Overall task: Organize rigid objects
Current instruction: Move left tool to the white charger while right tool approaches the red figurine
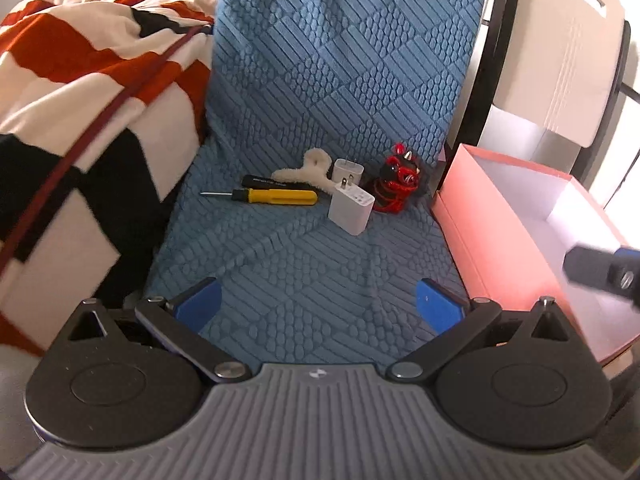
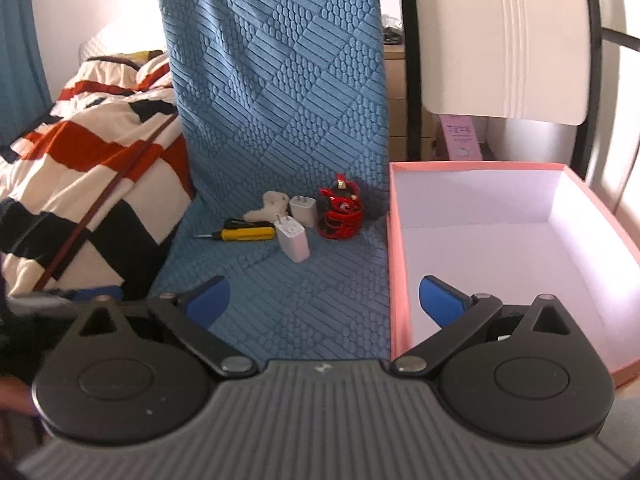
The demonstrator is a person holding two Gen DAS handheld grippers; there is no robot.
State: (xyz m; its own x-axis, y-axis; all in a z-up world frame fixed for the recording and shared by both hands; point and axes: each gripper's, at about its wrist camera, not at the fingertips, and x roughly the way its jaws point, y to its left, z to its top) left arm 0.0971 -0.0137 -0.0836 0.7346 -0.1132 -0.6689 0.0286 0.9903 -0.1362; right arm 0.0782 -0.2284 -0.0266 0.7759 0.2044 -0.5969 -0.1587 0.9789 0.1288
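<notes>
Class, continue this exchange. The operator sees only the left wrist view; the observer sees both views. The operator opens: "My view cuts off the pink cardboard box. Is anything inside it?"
Observer: No. In the right wrist view, the pink cardboard box has a bare white floor wherever it shows.
Operator: I see only a dark blur at my right edge. How does the right gripper stand?
Observer: The right gripper is open, with one blue finger over the box's inside.
Operator: What is behind the blue textured cloth?
Observer: A wooden drawer unit shows past the edge of the blue textured cloth.
</notes>
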